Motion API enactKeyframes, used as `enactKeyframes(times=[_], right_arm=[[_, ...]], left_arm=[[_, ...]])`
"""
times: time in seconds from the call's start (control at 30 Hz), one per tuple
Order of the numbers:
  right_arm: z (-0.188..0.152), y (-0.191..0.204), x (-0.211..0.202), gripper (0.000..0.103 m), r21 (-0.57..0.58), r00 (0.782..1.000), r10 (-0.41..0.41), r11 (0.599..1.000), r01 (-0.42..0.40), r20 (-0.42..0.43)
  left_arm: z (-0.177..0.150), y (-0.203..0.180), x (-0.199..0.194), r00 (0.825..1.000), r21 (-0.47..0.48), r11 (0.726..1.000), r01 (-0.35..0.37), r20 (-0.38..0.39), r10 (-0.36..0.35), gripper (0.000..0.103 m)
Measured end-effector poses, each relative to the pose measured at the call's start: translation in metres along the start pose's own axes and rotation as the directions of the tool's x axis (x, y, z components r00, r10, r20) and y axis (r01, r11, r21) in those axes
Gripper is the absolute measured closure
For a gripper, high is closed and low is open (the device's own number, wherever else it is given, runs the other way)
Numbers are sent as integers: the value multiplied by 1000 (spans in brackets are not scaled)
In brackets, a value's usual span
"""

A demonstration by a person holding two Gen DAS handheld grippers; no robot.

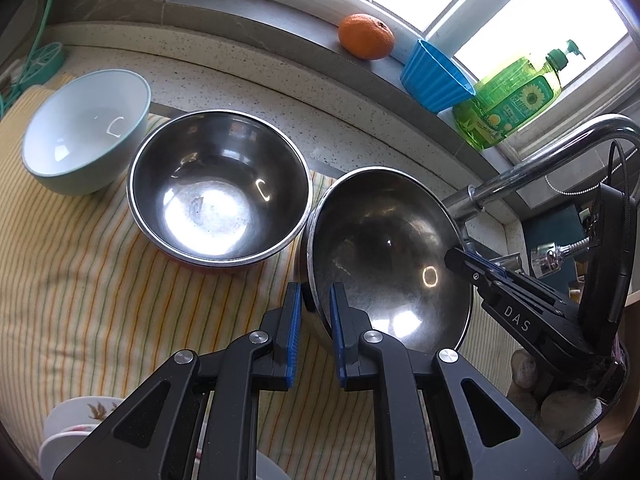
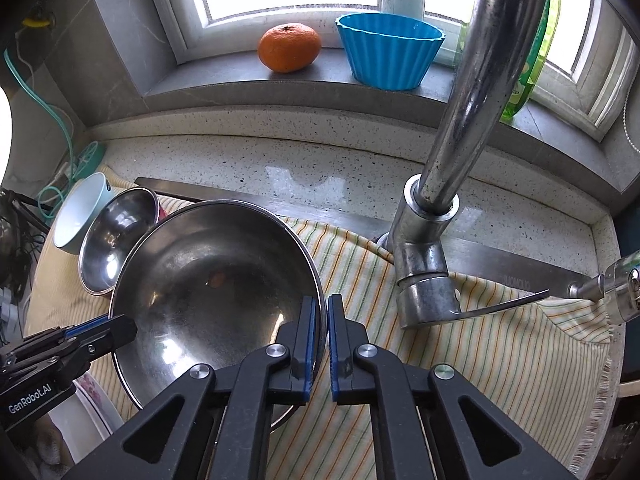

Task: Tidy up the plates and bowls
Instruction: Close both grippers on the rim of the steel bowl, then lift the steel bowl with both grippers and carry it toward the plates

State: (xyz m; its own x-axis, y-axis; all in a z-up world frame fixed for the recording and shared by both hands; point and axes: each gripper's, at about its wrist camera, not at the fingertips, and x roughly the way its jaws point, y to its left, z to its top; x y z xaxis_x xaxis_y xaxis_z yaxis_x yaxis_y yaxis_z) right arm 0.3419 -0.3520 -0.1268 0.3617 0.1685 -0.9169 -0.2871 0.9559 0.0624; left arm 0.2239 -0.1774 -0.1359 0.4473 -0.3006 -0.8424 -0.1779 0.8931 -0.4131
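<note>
The wide steel bowl is tilted, its hollow turned toward the left wrist camera, over the striped cloth that covers the desk. The left tool has its blue pads on either side of the bowl's near rim, one inside and one outside, closed on it. The right tool clamps the opposite rim the same way, its pads nearly together with the thin metal edge between them. Just beside this bowl, away from the faucet, a deeper steel bowl with a red outside sits upright on the cloth, its rim close to the tilted bowl's rim. Beyond that one stands a pale blue bowl with a white inside, leaning slightly. Behind the tilted bowl, on the window sill, lie an orange, a blue fluted cup and a green soap bottle. A flowered plate shows at the near edge of the cloth.
</note>
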Motion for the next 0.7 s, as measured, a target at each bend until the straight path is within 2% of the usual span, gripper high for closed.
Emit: enactKeyframes(times=[0.7], right_arm=[[-6, 0, -12, 98, 40, 1000, -3, 999, 4, -12]], left_arm=[[-4, 2, -12, 1000, 14, 1000, 23, 11, -23, 91]])
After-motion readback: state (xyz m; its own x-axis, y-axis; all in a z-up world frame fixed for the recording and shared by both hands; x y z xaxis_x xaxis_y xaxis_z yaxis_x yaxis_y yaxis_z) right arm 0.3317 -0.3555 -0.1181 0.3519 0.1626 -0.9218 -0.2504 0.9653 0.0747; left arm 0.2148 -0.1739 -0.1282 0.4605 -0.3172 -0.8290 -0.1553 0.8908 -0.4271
